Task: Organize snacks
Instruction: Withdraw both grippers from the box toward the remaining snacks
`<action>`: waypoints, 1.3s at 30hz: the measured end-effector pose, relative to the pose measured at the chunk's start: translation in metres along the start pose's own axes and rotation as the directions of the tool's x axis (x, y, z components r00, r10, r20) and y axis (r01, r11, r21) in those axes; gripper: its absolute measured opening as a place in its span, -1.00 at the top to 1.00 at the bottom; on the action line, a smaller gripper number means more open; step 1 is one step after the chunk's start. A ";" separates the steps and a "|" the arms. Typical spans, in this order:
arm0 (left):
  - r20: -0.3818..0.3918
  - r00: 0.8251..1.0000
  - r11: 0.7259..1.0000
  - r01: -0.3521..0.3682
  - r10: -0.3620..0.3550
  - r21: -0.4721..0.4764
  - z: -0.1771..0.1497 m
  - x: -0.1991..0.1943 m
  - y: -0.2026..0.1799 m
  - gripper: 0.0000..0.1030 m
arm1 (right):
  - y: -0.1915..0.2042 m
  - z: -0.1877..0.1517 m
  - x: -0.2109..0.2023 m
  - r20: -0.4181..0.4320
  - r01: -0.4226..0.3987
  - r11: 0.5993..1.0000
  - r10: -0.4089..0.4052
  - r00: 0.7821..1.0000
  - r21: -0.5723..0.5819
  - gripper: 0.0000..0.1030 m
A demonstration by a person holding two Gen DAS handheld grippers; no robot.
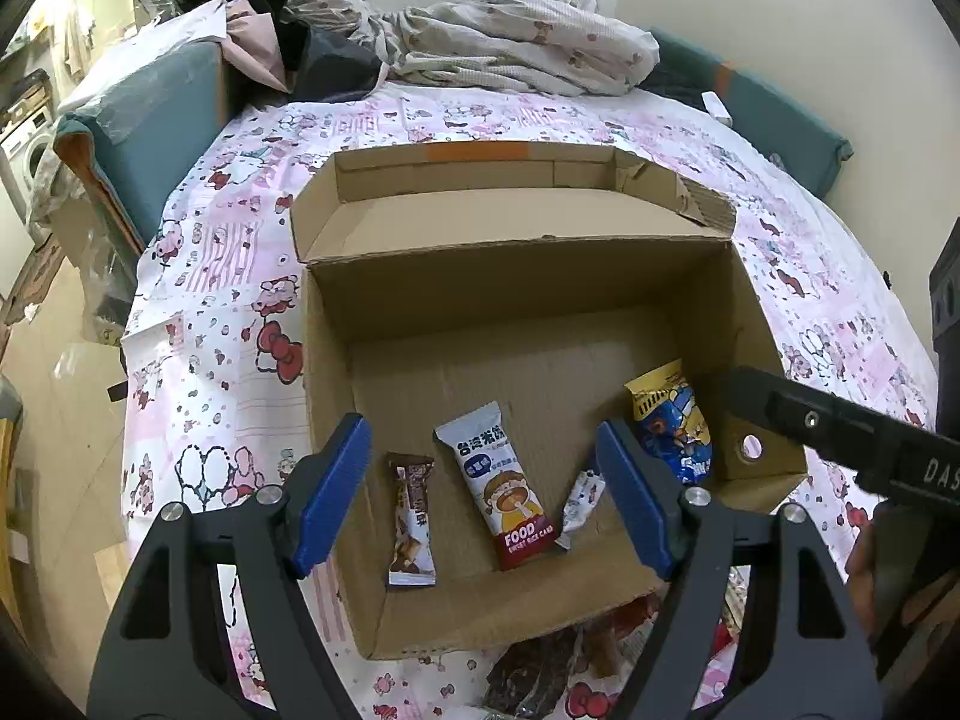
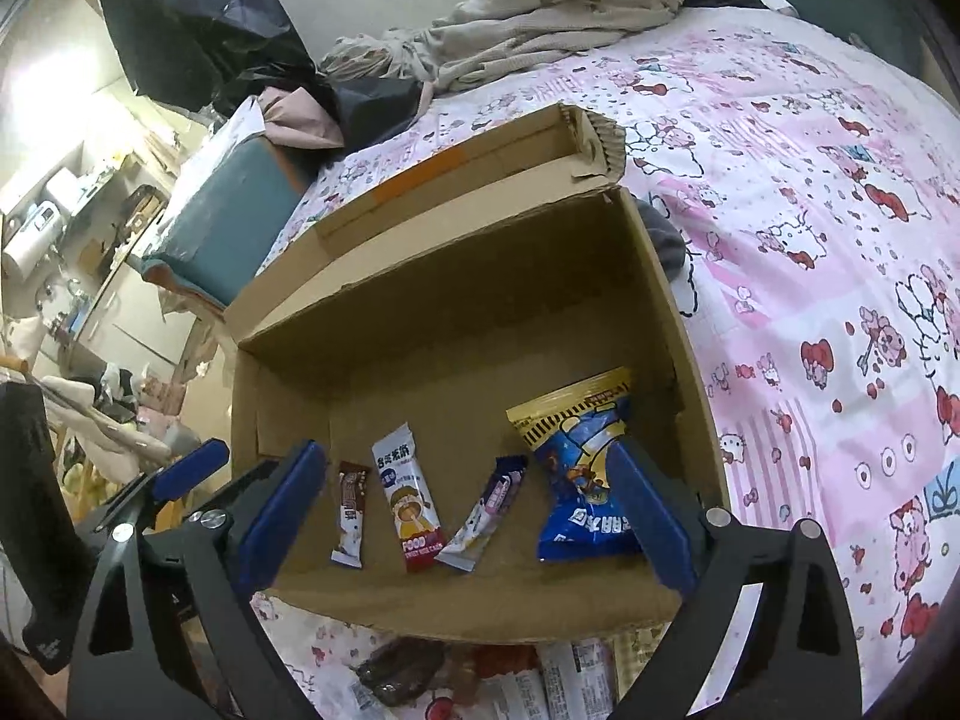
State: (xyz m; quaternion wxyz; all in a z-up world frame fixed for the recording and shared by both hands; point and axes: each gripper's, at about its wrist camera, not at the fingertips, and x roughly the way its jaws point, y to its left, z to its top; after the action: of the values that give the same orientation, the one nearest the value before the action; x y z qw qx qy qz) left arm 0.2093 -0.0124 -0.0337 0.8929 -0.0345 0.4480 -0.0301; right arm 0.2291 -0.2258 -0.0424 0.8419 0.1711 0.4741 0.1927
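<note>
This is a home, a lived-in bedroom. A bed (image 1: 540, 120) fills most of both views, covered by a pink cartoon-print sheet (image 2: 810, 210), with a crumpled floral blanket (image 1: 516, 42) heaped at its far end beside a black bag (image 2: 198, 18). Teal padded bolsters (image 1: 150, 126) edge the mattress. Off to the side stands a washing machine (image 1: 27, 159), and in the right wrist view a cluttered household corner with shelves (image 2: 90, 228).

The white-and-red snack packet (image 1: 495, 489) in the cardboard box reads "FOOD" and "SWEET RICE CAKE"; the black bar (image 1: 864, 444) at right shows "DAS".
</note>
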 end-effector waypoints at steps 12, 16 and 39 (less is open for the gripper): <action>0.058 0.998 1.000 0.021 -0.021 0.003 -0.004 -0.033 0.004 -0.45 | 0.013 -0.005 -0.038 0.094 0.020 0.997 -0.013 0.995 -0.071 -0.88; 0.060 0.998 1.000 0.024 -0.023 -0.006 -0.009 -0.044 0.005 -0.45 | 0.011 -0.014 -0.052 0.087 0.015 0.998 -0.010 0.996 -0.054 -0.88; -0.107 0.994 0.995 -0.010 -0.001 -0.099 -0.071 -0.069 0.037 -0.45 | -0.026 -0.090 -0.081 -0.054 0.070 0.991 -0.064 0.997 0.115 -0.88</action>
State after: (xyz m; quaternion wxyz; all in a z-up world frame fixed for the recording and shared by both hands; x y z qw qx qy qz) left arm 0.1117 0.0276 -0.0239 0.8648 -0.0764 0.4961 -0.0076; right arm 0.1167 -0.2778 -0.0396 0.8243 0.1992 0.5109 0.1405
